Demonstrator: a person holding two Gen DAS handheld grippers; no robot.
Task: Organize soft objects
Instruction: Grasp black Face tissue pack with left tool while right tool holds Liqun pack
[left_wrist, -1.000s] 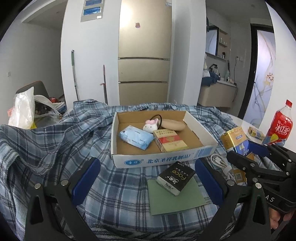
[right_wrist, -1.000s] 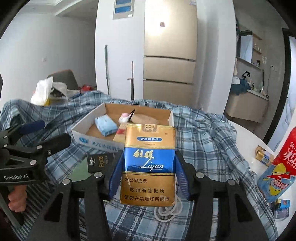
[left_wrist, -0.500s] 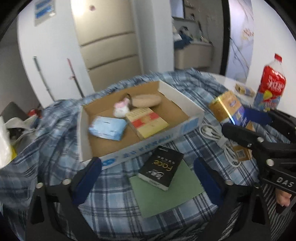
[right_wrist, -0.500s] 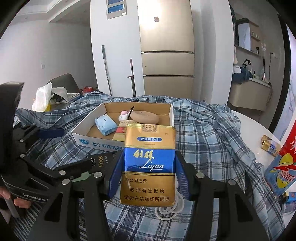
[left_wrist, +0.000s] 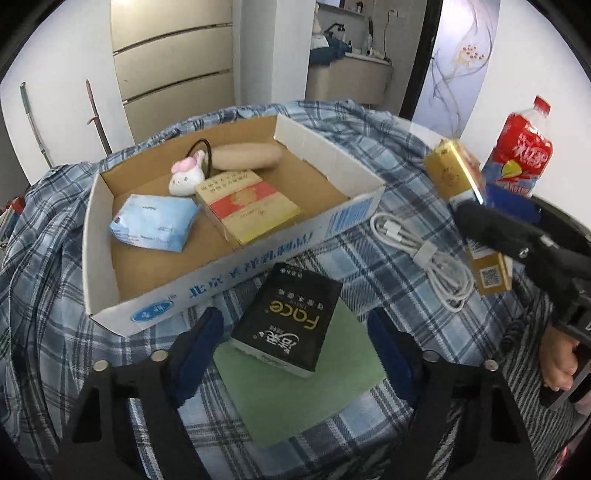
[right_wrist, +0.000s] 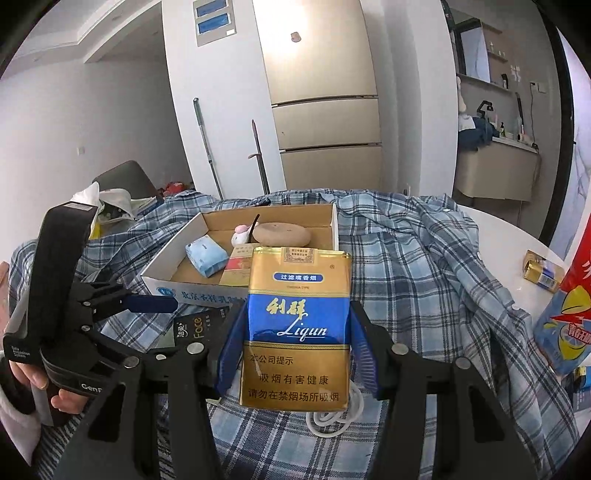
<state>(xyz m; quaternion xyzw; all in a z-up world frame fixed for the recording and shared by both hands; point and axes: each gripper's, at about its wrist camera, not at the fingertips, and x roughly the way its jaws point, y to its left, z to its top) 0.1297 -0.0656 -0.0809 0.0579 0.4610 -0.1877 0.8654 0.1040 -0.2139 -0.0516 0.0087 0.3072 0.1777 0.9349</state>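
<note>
Two blue-padded fingers of the left gripper (left_wrist: 291, 347) stand apart and are closing at lower centre of the left wrist view, a black tissue pack (left_wrist: 290, 317) between them, untouched, on a green sheet (left_wrist: 295, 391). Above it, a cardboard box (left_wrist: 236, 269) holds a blue tissue pack (left_wrist: 153, 221) and a plush bunny (left_wrist: 186, 177).

In the right wrist view, the right gripper (right_wrist: 297, 352) is clamped on a gold-and-blue cigarette pack (right_wrist: 297, 328) at centre frame, above the plaid cloth (right_wrist: 424, 288).

Black grippers (left_wrist: 291, 347), blue-padded jaws (silver screws); white "GenR" lettering.
</note>
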